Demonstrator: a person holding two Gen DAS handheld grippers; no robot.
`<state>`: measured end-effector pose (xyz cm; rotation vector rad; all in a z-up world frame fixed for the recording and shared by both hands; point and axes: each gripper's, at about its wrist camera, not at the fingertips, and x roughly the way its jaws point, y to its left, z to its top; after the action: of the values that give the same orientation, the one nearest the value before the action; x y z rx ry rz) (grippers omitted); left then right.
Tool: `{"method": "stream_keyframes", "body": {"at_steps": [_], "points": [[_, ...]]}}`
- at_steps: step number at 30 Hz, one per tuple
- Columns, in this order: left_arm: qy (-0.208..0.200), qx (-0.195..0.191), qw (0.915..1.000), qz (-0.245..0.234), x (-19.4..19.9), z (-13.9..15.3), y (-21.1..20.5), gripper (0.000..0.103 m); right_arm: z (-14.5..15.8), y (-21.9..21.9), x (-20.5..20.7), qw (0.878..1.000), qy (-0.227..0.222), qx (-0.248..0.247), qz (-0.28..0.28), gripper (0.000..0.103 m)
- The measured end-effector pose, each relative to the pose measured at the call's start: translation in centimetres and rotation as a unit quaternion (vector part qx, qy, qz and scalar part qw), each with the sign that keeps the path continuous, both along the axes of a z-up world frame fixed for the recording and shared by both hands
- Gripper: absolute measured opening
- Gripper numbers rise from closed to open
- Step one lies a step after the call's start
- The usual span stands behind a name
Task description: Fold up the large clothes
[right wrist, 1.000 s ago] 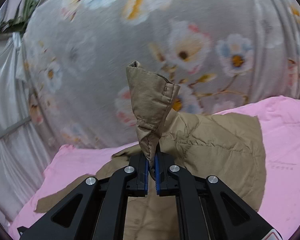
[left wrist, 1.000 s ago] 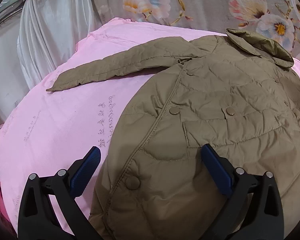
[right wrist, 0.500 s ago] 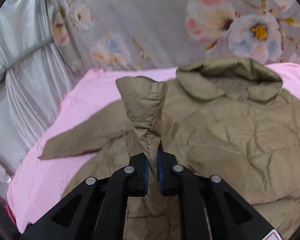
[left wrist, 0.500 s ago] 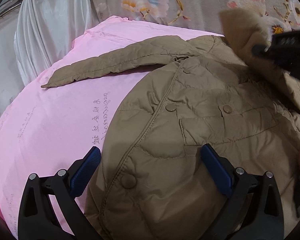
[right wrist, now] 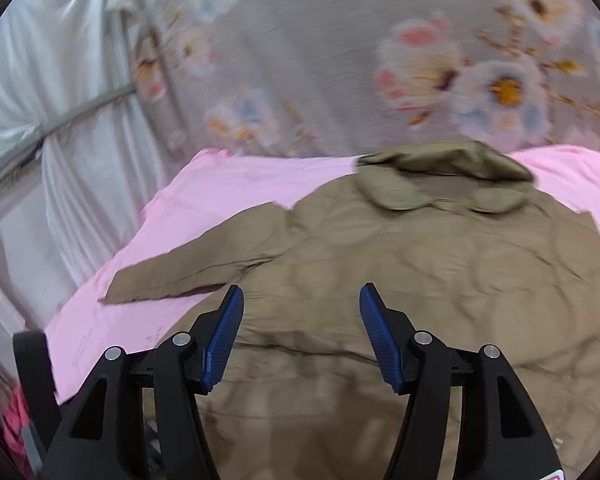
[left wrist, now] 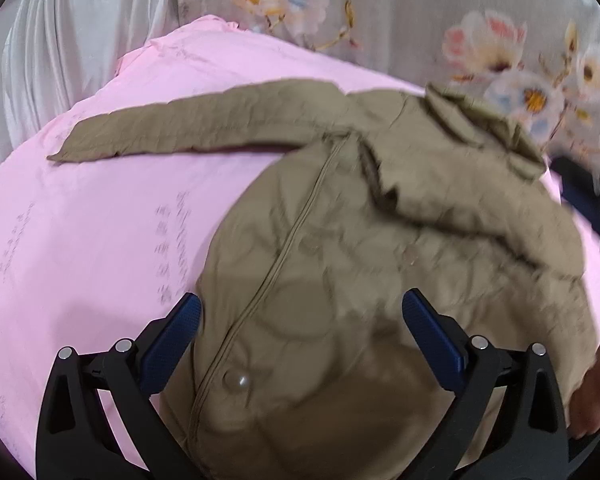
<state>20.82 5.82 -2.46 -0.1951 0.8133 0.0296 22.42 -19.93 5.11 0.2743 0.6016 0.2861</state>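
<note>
Below both tongs lies the jacket point(left wrist: 380, 248) (olive, quilted); left tongs point(left wrist: 300, 336) apart, right tongs point(right wrist: 300, 336) opening, empty.

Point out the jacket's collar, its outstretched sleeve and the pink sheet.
collar point(right wrist: 444, 184), right wrist view, on the turned-down flap.
outstretched sleeve point(left wrist: 188, 132), left wrist view, on its middle.
pink sheet point(left wrist: 80, 240), left wrist view, on a bare part beside the jacket.

The left hand-held gripper point(left wrist: 300, 330) hovers with jaws wide over the olive quilted jacket point(left wrist: 380, 280). One sleeve point(left wrist: 196, 132) stretches ahead-left across the pink bedding point(left wrist: 100, 220).
</note>
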Motion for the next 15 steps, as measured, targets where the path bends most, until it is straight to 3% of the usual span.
{"method": "stream_keyframes", "body": {"at_steps": [3,5,10,13,15], "points": [[-0.021,-0.002,0.9997,-0.011,2.0,2.1,-1.0,0.098,-1.2,-6.8,-0.6,0.995,0.029,0.046,-0.079,0.06],[-0.024,0.0,0.9995,-0.021,4.1,2.6,-2.3,0.098,-2.7,-12.0,-0.9,0.983,0.054,0.1,-0.144,0.061],[0.048,-0.037,0.9969,-0.05,10.1,0.3,-4.8,0.098,-6.0,-20.9,-1.2,0.949,0.093,0.156,-0.256,0.061],[0.069,-0.049,0.9956,-0.041,11.7,-0.7,-5.3,0.082,-8.7,-24.0,-0.7,0.929,0.125,0.212,-0.275,0.052],[0.065,-0.048,0.996,-0.04,12.3,-0.5,-5.7,0.06,-10.1,-25.2,0.0,0.919,0.138,0.243,-0.277,0.034]]}}
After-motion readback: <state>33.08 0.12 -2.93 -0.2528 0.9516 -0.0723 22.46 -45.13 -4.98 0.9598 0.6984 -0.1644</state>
